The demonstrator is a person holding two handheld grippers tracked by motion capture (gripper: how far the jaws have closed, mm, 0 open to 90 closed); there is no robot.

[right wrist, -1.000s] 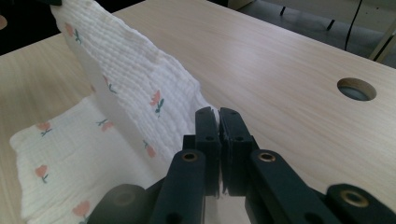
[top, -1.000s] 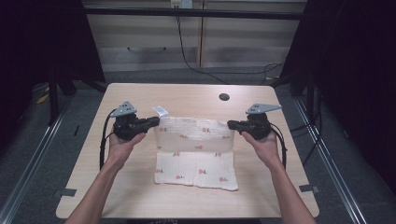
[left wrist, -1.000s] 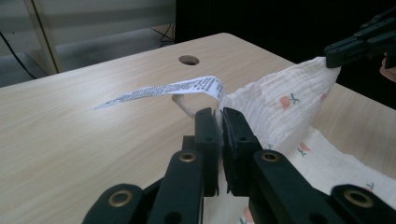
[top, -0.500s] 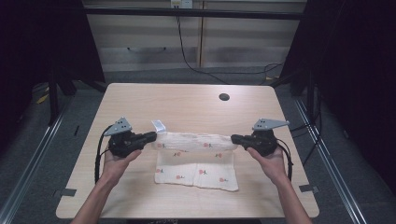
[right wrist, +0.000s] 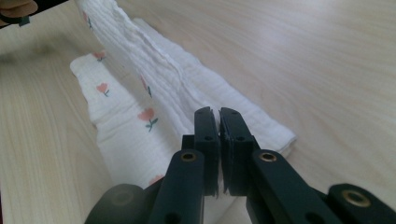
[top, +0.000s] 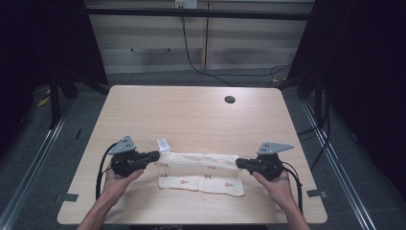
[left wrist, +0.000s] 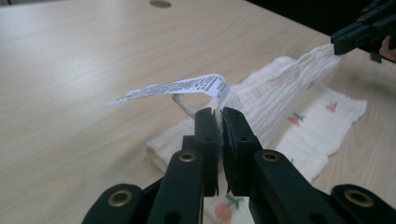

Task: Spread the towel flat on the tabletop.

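I hold the cloth (top: 201, 170), at the table's (top: 191, 115) near centre, by its far corners: left gripper (top: 154, 155) and right gripper (top: 240, 163) jaws clamped on fabric. Advice: draw both nearward level, equal tension, aligning edges before release.

Seen from above: pale wooden table (top: 191, 115) with a dark round hole (top: 230, 99) near the far edge. Flower-printed white cloth (top: 201, 175) stretched between left gripper (top: 152, 155) and right gripper (top: 241, 163), each pinching one end; white label (top: 163, 144) beside the left.
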